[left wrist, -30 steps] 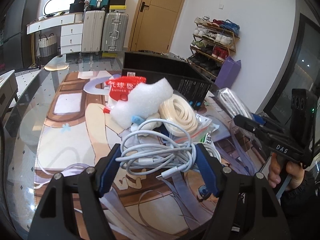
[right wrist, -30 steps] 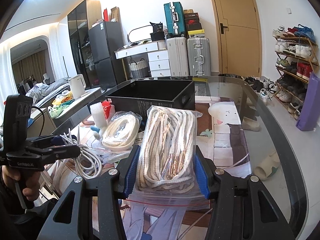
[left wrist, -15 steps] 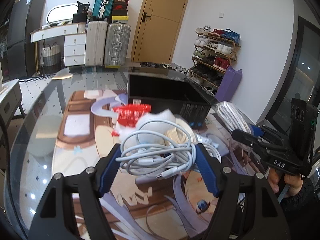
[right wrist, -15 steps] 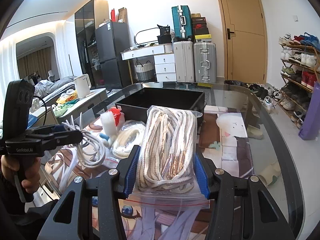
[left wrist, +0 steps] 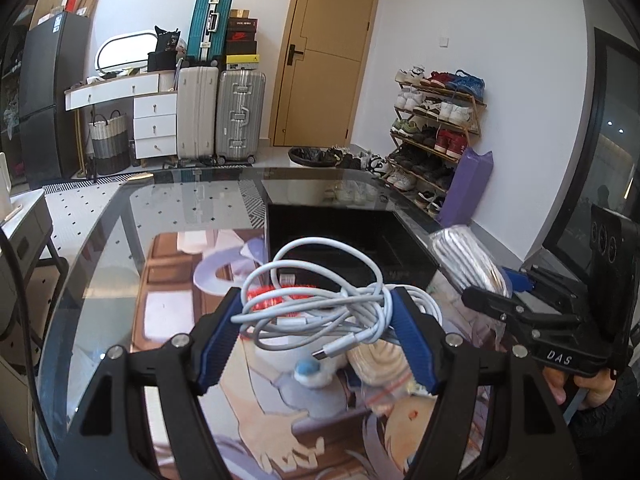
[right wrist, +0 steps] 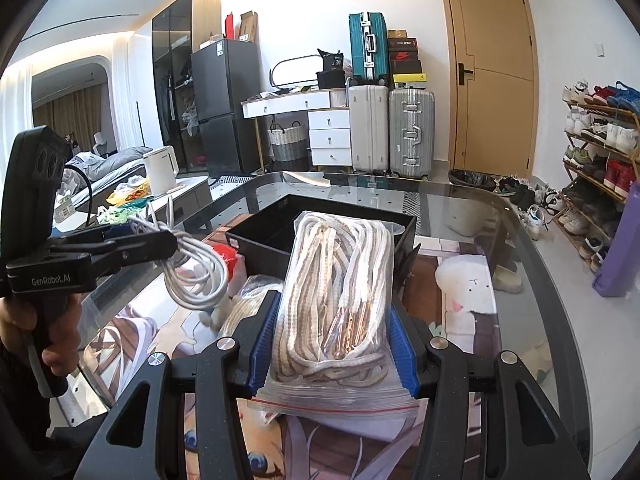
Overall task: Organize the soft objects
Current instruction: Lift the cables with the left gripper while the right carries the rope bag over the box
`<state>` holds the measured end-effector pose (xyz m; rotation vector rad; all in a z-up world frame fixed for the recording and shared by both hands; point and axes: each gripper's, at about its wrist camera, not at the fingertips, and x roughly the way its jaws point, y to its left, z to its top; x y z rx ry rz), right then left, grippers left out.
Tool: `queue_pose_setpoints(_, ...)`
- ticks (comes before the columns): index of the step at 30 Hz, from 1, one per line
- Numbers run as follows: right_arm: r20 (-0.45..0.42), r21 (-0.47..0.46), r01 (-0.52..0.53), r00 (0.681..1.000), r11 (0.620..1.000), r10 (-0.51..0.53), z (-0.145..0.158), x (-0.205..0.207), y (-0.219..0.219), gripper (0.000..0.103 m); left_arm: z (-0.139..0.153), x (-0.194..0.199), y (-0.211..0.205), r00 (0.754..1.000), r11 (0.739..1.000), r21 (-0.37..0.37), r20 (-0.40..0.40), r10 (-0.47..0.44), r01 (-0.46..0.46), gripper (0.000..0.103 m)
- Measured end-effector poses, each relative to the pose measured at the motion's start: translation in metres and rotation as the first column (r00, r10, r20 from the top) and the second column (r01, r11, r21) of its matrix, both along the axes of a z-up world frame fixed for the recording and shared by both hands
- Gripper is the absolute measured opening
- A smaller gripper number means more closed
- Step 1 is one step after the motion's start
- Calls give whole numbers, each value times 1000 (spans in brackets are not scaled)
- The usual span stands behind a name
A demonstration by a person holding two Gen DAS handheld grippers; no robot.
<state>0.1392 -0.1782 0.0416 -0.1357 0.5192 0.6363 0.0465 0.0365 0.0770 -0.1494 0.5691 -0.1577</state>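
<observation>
My left gripper [left wrist: 316, 312] is shut on a tangle of white charging cable [left wrist: 320, 300] and holds it in the air in front of the open black box [left wrist: 344, 232]. It shows from the side in the right wrist view [right wrist: 160, 240], the cable [right wrist: 196, 276] hanging down. My right gripper [right wrist: 334, 312] is shut on a clear zip bag of white and beige rope [right wrist: 336, 288], held above the table before the black box [right wrist: 280, 228]. That bag also shows in the left wrist view [left wrist: 468, 264].
On the printed mat [left wrist: 168, 320] lie a red packet [left wrist: 268, 300], a white foam piece [left wrist: 312, 368] and a second bagged rope coil [right wrist: 244, 300]. The glass table's edge [right wrist: 560, 300] curves at the right. Suitcases, drawers and a shoe rack stand beyond.
Both grippers have risen and moved forward towards the black box, each still holding its load. The pile on the mat now lies lower and nearer in the left wrist view.
</observation>
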Motion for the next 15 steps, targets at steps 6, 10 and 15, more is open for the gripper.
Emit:
queue_pose_setpoints(6,-1,3,12,1000,1000,-12,10,19,6,51,10,20,1,1000,1000,17,16,6,-6,73)
queue_pose_setpoints(10,-1,-5,16,1000,1000,-16,16,30,11,51,13,32,-1,1000,999,39,23,9,-10,73)
queue_pose_setpoints(15,8,-15,20,1000,1000,-20,23,42,17,51,10,47,-1,1000,999,50,14,7,-8,73)
